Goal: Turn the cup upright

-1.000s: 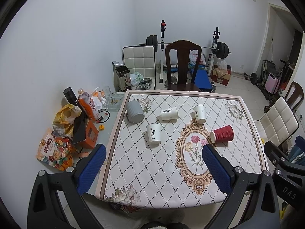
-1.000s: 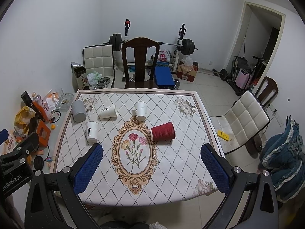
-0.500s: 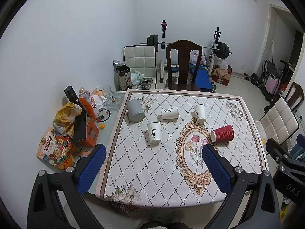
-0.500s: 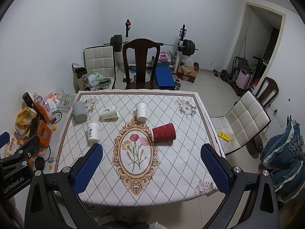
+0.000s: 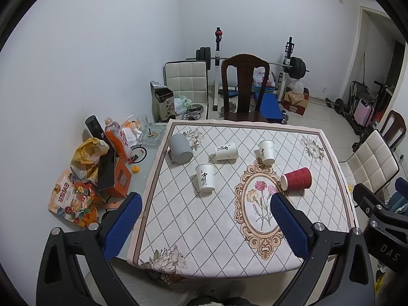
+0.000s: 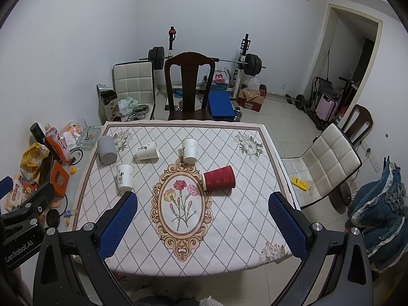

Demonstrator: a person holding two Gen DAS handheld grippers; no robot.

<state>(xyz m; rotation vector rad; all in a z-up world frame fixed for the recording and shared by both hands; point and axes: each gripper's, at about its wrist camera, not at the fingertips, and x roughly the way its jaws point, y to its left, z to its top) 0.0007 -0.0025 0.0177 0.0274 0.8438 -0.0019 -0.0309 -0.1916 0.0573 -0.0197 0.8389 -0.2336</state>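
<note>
- Hovering above the near edge of the table [image 6: 265, 137], the right gripper [image 6: 202, 225] is spread wide and holds nothing.
- The left gripper [image 5: 206, 229] hangs beside it, equally wide and unladen, its left pad out past the cloth's left edge.
- Bare cloth lies between both grippers and the cups.
- Nearest the right gripper is the red cup [image 6: 219, 178], on its side just right of the flower medallion [image 6: 181, 205], mouth toward it.
- Three white cups [image 6: 125, 177] and a grey cup [image 6: 107, 150] lie farther back and left, each apart from the others.
- I cannot see into any cup.
- A dark chair [image 6: 189, 81] stands at the far edge; a white chair [image 6: 329, 160] stands to the right.
</note>
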